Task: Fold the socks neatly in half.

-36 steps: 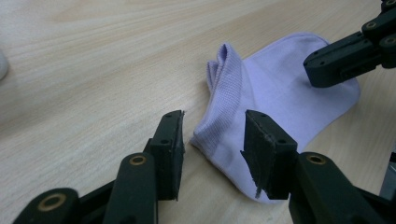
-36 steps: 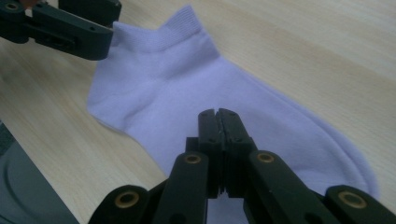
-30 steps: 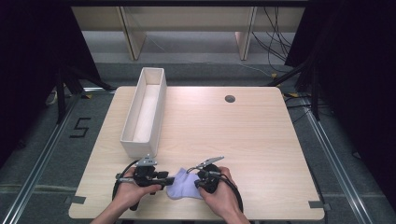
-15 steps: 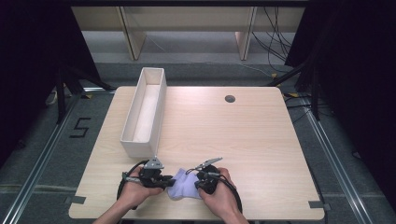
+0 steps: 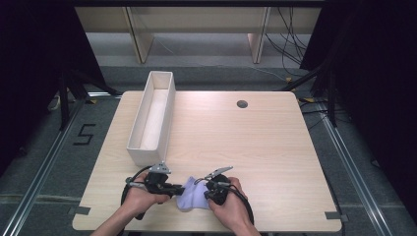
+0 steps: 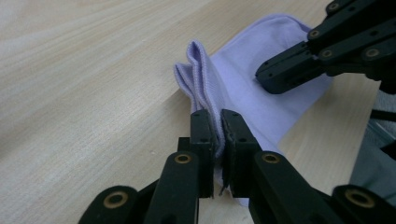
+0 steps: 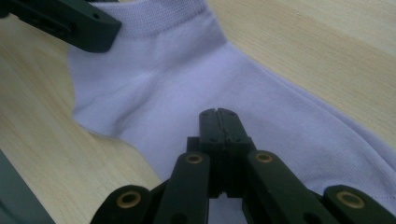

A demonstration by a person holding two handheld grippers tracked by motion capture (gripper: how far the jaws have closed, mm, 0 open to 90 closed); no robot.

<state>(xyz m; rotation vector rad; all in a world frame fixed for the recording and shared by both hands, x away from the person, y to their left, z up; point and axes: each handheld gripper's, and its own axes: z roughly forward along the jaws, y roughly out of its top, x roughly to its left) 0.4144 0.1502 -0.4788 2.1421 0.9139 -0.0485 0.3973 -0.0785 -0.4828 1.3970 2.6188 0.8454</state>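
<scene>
Pinching the soft lilac knit sock (image 6: 261,88), left gripper (image 6: 217,123) just closed on its ribbed cuff, right gripper (image 7: 219,114) clamped.

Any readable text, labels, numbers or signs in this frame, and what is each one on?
"5": a dark numeral marked on the grey floor left of the table, seen in the high view.
No other writing can be read: the sock, the white box and both grippers show no lettering.
</scene>
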